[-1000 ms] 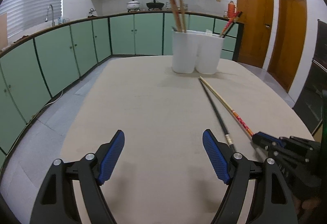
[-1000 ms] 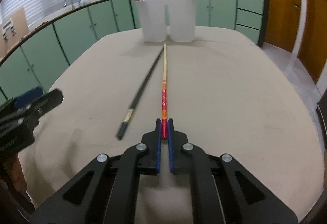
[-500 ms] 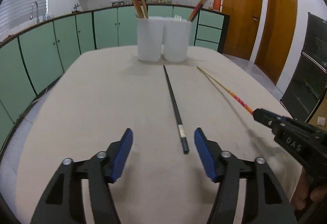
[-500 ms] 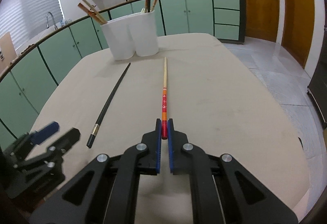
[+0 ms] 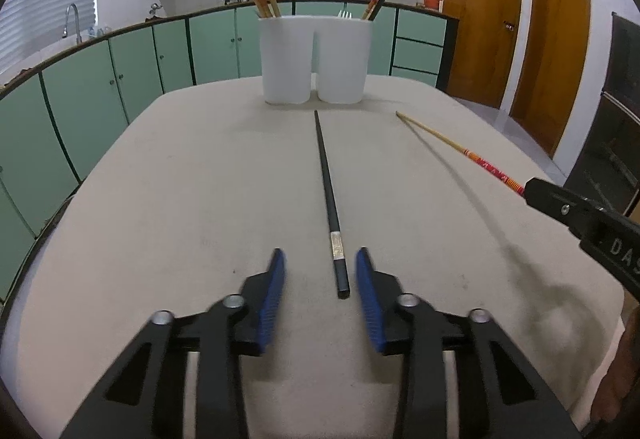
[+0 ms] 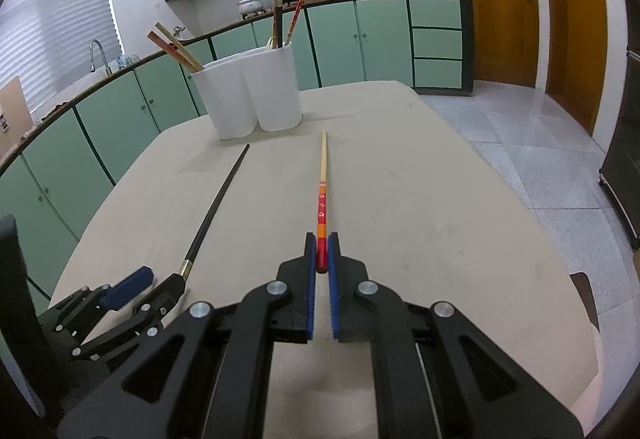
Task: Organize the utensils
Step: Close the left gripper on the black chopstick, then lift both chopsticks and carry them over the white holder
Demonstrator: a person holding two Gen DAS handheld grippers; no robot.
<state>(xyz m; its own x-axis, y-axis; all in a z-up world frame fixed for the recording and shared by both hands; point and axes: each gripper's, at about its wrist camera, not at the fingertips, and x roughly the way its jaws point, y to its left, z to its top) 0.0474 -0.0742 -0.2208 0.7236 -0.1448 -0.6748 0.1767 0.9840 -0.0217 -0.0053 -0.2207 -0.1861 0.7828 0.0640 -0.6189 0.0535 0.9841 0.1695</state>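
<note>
On a beige table [image 5: 168,199] in a green-cabinet kitchen, the left gripper [image 5: 320,279] sat low with its blue pads spread on either side of the near end of a black chopstick [image 5: 326,175]; its jaws had just been narrowing but did not yet touch the stick, which lay flat and pointed toward the far white holder [image 5: 316,59]. The right gripper [image 6: 321,257] was pinching the red end of a bamboo chopstick [image 6: 322,175], apparently raised off the table to the right of the black one. Several chopsticks already stood in the holder, so sorting looked partly done, with these two left.
</note>
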